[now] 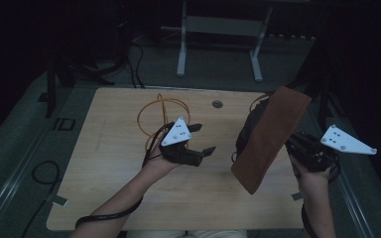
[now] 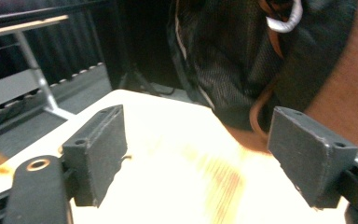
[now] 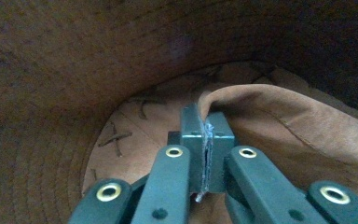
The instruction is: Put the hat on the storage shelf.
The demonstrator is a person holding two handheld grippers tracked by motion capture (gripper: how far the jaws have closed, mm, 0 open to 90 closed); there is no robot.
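Observation:
A brown cloth item (image 1: 270,136), stitched inside like a hat (image 3: 98,70), hangs tilted above the right half of the wooden table (image 1: 129,188). My right gripper (image 3: 206,140) is shut on a fold of its edge. In the high view that gripper (image 1: 302,148) comes in from the right, its tips behind the cloth. A black mesh bag (image 1: 249,126) sits on the table just behind the brown item, and the left gripper view shows the bag (image 2: 228,60) ahead. My left gripper (image 1: 201,141) hovers over the table's middle, jaws wide open and empty (image 2: 196,158), pointing right toward the bag.
An orange cable loop (image 1: 154,111) lies on the table behind the left hand. A round grommet hole (image 1: 217,104) is near the far edge. A metal desk frame (image 1: 218,29) stands on the floor beyond. Black cables trail on the floor at left.

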